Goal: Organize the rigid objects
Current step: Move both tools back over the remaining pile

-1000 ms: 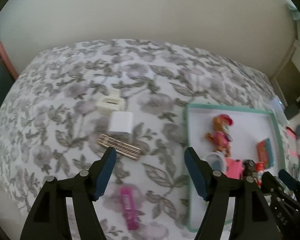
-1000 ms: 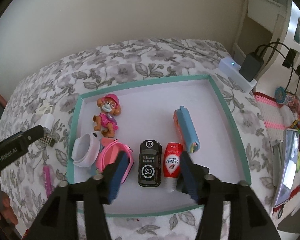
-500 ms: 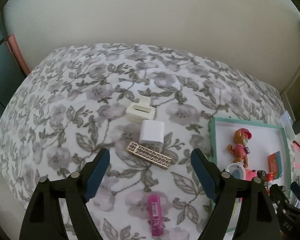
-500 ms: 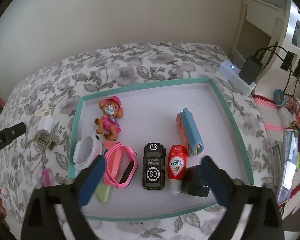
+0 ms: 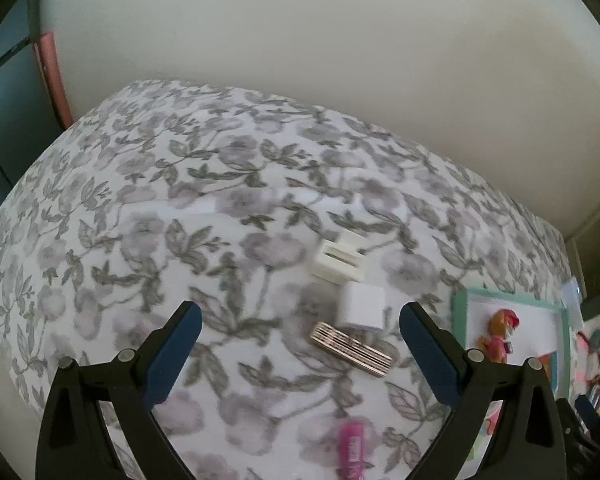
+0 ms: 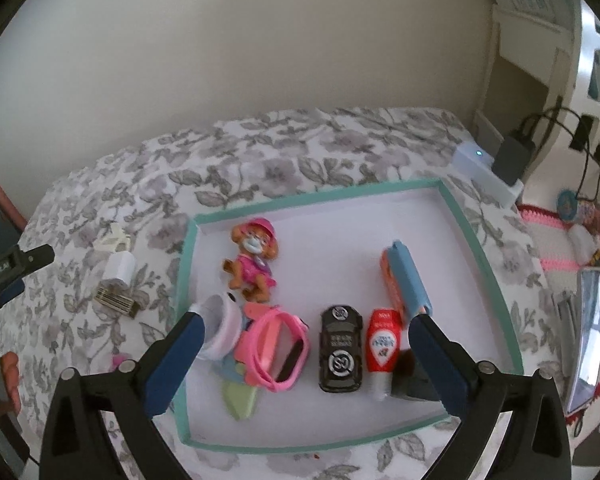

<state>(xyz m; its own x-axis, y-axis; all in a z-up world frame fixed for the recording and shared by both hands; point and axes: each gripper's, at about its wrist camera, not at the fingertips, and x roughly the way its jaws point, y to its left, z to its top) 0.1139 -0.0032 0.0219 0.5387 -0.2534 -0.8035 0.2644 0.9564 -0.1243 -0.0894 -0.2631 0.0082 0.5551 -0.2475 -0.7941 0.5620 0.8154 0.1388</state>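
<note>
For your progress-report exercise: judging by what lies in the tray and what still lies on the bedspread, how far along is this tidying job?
Done: the tray already holds a toy dog, pink band, toy car, red tube and more. In hand: nothing; the right tongs stand open and empty, the left tongs are opening, also empty. Left: the white charger, cream adapter, striped bar and pink stick on the bedspread.
</note>
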